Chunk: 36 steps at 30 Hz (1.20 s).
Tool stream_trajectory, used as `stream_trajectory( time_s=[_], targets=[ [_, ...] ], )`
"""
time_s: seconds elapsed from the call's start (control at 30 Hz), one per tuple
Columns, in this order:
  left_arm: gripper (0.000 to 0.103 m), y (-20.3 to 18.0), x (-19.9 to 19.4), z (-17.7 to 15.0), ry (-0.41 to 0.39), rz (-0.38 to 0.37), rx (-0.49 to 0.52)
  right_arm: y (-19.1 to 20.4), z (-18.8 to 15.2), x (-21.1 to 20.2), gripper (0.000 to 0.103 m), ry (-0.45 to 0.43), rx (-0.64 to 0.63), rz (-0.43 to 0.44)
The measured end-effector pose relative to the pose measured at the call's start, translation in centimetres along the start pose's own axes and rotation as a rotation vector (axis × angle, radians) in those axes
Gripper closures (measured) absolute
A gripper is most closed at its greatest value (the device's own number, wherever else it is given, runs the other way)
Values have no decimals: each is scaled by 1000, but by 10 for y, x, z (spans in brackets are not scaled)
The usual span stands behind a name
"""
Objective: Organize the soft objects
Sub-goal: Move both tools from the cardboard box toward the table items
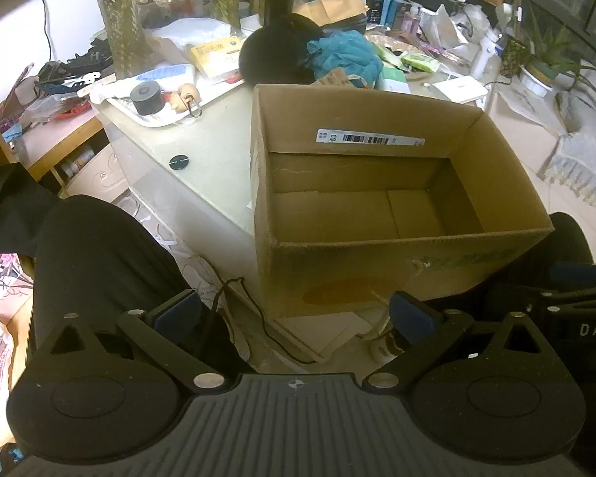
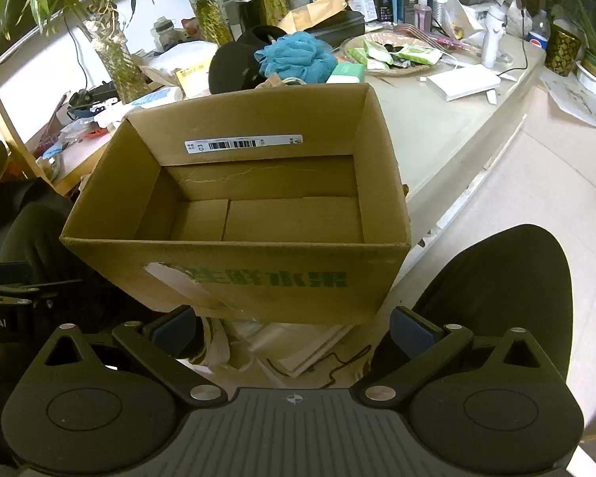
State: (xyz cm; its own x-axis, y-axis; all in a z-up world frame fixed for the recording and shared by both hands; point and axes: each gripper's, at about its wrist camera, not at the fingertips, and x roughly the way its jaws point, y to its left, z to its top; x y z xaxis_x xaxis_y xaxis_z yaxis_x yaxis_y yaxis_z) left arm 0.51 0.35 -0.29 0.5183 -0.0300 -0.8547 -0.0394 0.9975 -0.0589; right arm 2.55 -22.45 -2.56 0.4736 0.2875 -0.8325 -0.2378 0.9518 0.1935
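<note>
While the cardboard box [image 2: 234, 206] sits empty just ahead of both grippers, the soft things lie beyond its far wall on the table [image 2: 437, 127]: a black hat [image 2: 234, 61], then a blue mesh sponge [image 2: 298, 55]. Left gripper [image 1: 296, 314] and right gripper [image 2: 294, 328] both stand wide, holding nothing; neither looks clearly nearer.

Cardboard box [image 1: 401, 194] [image 2: 238, 214]: top open, interior bare, free entry from above; near wall stands between both pairs of spread fingers and the cavity.
Worktop [image 1: 202, 147] [image 2: 425, 127]: bare strip on each side of the box.
Behind the box: blue mesh sponge [image 1: 343, 55] [image 2: 298, 55], black rounded object [image 1: 274, 55] [image 2: 234, 63], vases [image 1: 123, 20], bottles, packets crowd the far edge.
Below: knees [image 1: 99, 262] [image 2: 504, 290] flank the gap; cable [image 1: 258, 318] on the floor.
</note>
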Motion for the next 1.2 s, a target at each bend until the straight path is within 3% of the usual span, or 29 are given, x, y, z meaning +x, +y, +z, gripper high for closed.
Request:
stream_trajectory(
  time_s=[0.37, 1.2],
  targets=[
    [0, 3, 2, 1, 2, 12, -22, -1, 0, 2, 0, -2, 6, 4],
    [0, 0, -8, 20, -69, -26, 75, -26, 24, -13, 0, -76, 2, -57]
  ],
)
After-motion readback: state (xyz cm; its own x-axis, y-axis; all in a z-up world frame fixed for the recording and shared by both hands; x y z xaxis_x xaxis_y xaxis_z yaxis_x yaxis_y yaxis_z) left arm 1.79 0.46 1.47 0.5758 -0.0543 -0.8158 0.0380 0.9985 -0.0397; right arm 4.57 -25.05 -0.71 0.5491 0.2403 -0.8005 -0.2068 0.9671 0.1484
